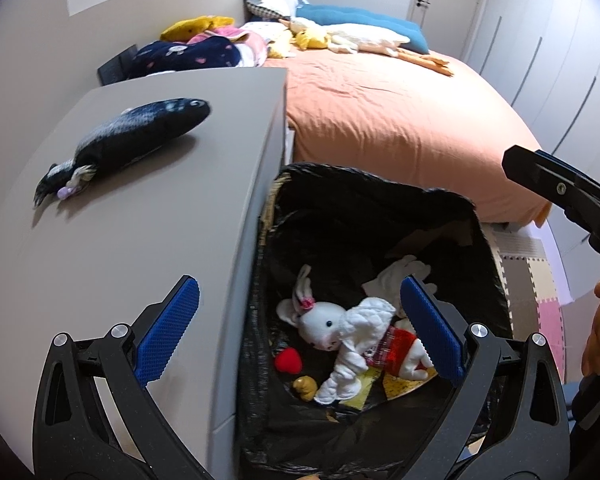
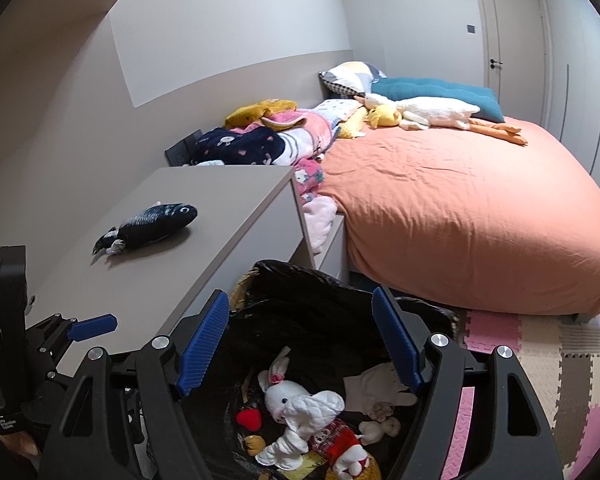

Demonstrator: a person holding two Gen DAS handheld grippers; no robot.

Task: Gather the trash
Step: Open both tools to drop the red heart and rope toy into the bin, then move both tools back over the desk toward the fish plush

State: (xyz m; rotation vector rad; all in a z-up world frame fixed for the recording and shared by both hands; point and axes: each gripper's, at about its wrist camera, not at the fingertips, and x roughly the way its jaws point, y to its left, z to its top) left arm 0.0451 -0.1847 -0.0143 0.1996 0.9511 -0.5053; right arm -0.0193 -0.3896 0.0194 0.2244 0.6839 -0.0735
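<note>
So both tongs are hanging over the bin [image 1: 480,240] right now, and both are standing wide apart with nothing between the pads. The left tongs [image 1: 300,328] are straddling the line where the desk [image 1: 140,240] meets the bin: one blue pad is sitting over the desk top, the other over the bin's opening. The right tongs [image 2: 300,344] are pointing down into the bin, empty too.

The bin is standing on the floor, lined with a black bag [image 2: 320,304], tight against the side of the desk and just beside the foot of the bed [image 2: 480,208]. Inside it, a white bunny [image 2: 300,408] in a red checked outfit is lying on its side on top of the pile. Beside it a small red heart [image 2: 249,419] is sitting, along with a yellowish lump I can't identify, a white glove [image 2: 374,386] and some yellow paper underneath.

Up on the desk, a dark blue fish [image 1: 140,130] toy is lying flat, well apart from both tongs, its tail toward the cameras.

Further back, the bed is wearing an orange sheet, with a goose [image 2: 432,114] plush, a teal cushion [image 2: 432,88] and a heap of blankets [image 2: 268,140] piling up near the wall. Foam mats [image 2: 540,360] are covering the floor next to the bin.
</note>
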